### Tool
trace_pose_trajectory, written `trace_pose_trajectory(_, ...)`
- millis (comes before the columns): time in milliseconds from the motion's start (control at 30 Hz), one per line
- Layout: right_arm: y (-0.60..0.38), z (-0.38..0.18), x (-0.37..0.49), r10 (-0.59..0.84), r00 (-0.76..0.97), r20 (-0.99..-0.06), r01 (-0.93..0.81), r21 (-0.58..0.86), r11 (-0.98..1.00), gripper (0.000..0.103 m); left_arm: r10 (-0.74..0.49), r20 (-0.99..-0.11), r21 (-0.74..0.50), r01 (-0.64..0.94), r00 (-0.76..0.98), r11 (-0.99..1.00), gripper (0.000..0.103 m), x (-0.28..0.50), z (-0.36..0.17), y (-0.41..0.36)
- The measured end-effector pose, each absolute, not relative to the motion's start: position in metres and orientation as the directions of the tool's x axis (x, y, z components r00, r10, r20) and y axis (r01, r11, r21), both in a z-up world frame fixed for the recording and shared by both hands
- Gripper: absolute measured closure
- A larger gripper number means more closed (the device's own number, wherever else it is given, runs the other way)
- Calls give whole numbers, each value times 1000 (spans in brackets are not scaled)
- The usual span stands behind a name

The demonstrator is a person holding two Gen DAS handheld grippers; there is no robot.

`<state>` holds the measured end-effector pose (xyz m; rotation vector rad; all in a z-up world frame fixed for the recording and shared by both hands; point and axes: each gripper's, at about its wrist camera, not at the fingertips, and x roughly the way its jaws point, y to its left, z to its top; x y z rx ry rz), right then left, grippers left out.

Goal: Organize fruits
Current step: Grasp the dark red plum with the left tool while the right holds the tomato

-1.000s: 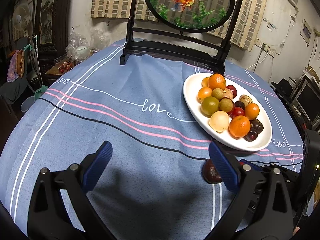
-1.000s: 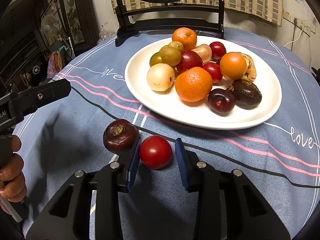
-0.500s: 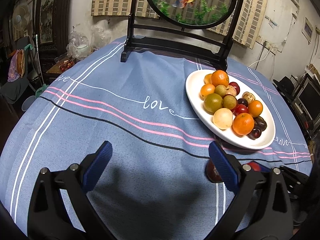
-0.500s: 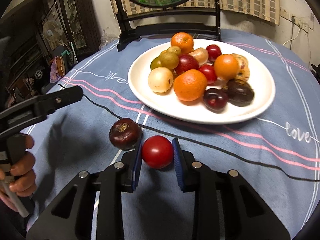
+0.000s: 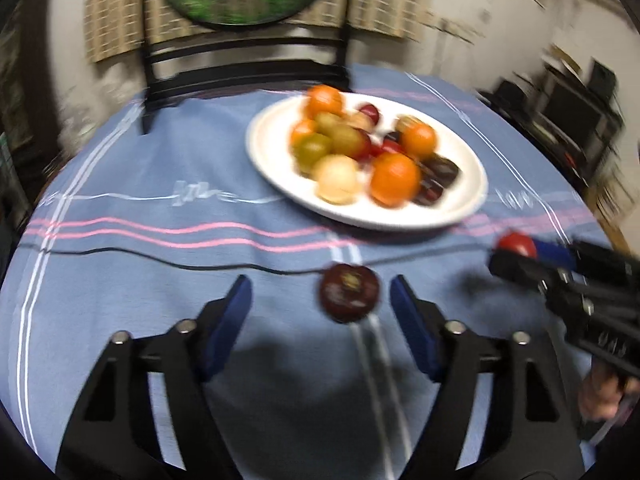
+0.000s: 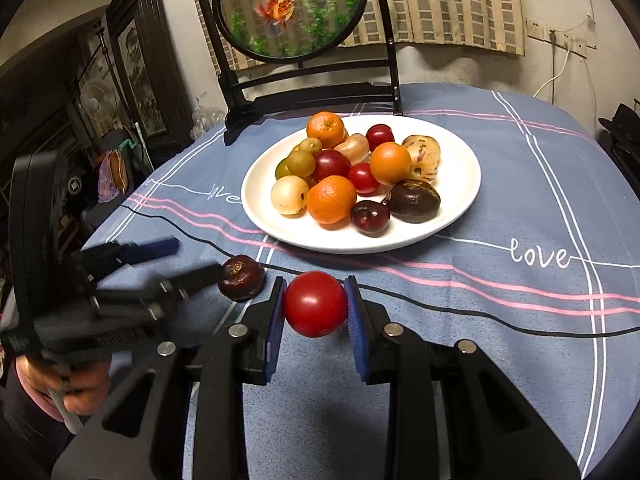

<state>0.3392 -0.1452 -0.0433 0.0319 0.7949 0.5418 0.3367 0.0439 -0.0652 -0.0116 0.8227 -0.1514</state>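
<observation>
Right hand-held gripper (image 6: 315,306) clamped on small red fruit (image 6: 315,304), lifted just off tabletop (image 6: 500,340) near white plate (image 6: 460,220). Left hand-held gripper (image 5: 320,304) closing around dark purple fruit (image 5: 349,292), pads not yet touching. Probably light, smooth, squishy: best squeezed softly across the round middle.

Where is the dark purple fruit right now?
The dark purple fruit lies on the tablecloth between the closing left gripper's fingers, untouched, in front of the white plate.
</observation>
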Motion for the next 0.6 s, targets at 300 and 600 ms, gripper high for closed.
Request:
trace_pose_trajectory(300, -147, -41, 341, 469, 573, -672, -443, 228, 867, 73, -124, -766, -3, 190, 630, 982, 51, 347, -83, 19)
trace_pose_trajectory(600, -153, -39, 342, 461, 583, -669, -422, 236, 875, 73, -94, -781, 9, 161, 618, 987, 52, 358, -90, 14)
